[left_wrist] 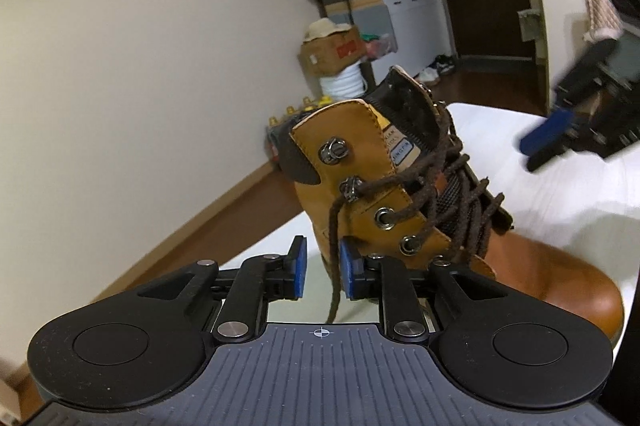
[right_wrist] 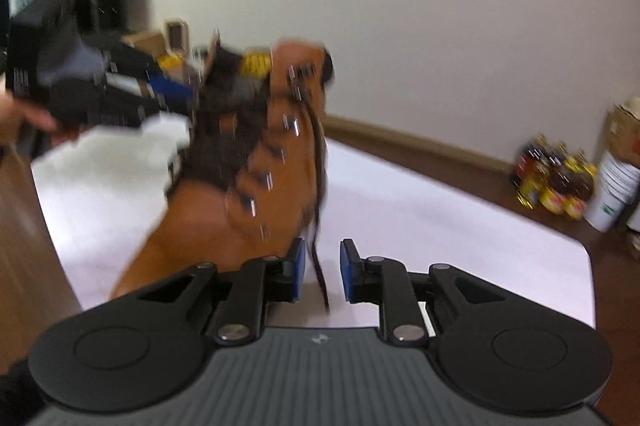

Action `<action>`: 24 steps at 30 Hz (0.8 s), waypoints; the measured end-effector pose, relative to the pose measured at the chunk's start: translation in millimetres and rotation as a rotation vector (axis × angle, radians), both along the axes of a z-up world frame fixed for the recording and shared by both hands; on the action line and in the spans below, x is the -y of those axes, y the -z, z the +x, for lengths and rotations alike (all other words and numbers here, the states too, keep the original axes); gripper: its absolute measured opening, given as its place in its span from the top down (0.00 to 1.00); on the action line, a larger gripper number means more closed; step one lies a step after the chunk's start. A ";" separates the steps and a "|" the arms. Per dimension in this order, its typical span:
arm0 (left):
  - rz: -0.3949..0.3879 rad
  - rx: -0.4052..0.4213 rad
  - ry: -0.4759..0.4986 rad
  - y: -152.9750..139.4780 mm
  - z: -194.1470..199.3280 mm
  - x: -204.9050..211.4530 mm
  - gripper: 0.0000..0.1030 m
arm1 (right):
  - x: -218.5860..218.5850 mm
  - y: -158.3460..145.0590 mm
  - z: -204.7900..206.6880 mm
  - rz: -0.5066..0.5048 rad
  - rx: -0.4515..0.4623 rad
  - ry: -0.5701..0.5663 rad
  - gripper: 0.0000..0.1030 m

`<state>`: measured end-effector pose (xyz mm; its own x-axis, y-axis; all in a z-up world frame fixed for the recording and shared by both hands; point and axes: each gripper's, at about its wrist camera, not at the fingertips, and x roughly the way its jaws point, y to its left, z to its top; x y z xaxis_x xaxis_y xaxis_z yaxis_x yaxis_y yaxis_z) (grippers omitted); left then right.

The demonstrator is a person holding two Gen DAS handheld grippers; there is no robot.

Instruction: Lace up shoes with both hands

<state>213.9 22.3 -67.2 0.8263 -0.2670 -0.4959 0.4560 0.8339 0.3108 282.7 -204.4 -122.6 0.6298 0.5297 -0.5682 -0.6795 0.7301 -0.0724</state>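
Left gripper (left_wrist: 323, 270) jaws open around loose lace end (left_wrist: 335, 266) of boot (left_wrist: 360, 186); right gripper (right_wrist: 322, 272) likewise open, lace between. Step: grasping ends. Next: close, pull toward free hook (left_wrist: 334, 150).

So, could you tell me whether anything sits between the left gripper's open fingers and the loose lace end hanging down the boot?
Nothing visible does. The lace end already hangs in the gap of the left gripper, whose jaws stand apart, with the boot just behind. The right gripper is on the boot's other side, open around the other lace end.
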 end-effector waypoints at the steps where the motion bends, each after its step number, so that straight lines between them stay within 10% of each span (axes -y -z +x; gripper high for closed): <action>1: -0.002 -0.003 0.004 1.2 1.2 0.4 0.88 | -4.2 -2.5 7.0 0.028 0.014 -0.018 0.79; 8: -0.007 0.014 0.040 -0.4 1.4 3.4 0.98 | -22.3 -9.1 36.4 0.087 0.085 -0.085 0.81; 10: 0.017 0.038 0.044 -1.8 0.3 5.1 0.98 | -25.0 -8.1 42.0 0.076 0.092 -0.085 0.98; 24: 0.076 -0.110 0.077 39.5 -6.1 24.6 0.99 | -14.1 27.1 27.1 -0.026 -0.085 -0.103 0.99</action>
